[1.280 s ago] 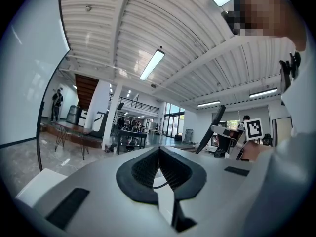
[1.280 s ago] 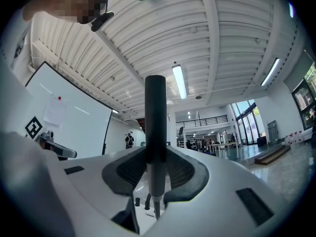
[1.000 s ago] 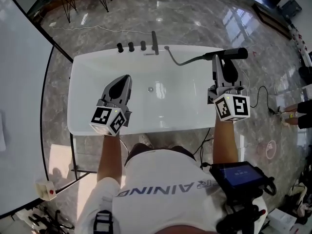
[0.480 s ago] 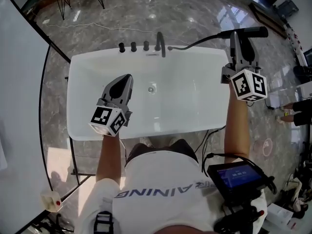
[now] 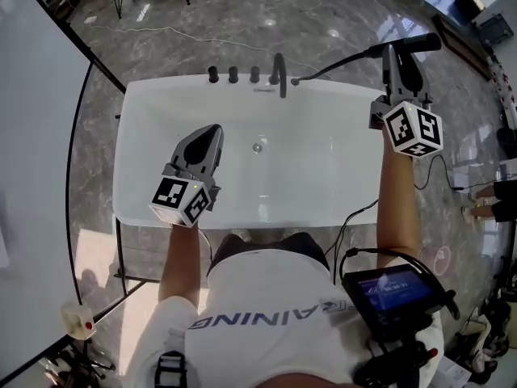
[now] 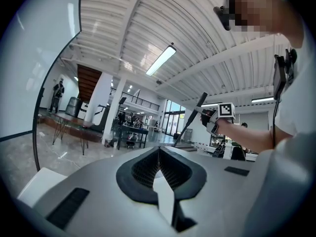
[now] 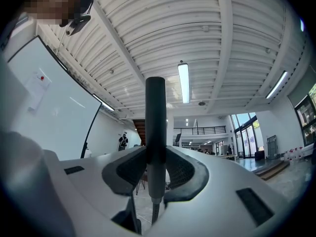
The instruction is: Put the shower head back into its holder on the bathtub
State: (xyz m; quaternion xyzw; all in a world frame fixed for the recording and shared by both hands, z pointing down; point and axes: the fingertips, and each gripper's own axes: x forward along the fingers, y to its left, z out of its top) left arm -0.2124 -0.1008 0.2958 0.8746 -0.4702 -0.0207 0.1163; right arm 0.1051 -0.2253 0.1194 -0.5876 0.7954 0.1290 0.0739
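Observation:
A black shower head on a thin dark hose hangs in the air past the far right corner of the white bathtub. My right gripper is shut on its handle. In the right gripper view the handle stands upright, pinched between the jaws of the right gripper. The hose runs back to the tub's far rim beside the spout and three black knobs. My left gripper hovers over the tub's left half, shut and empty. Its tips meet in the left gripper view, where the shower head shows far off.
The tub stands on a glossy marble floor with a drain in its bottom. A white board rises at the left. Cables trail on the floor at the right. A screen device hangs at the person's waist.
My right gripper has carried the shower head from over the tub's right rim outward and up, past the far right corner. The left gripper stays over the tub, still shut.

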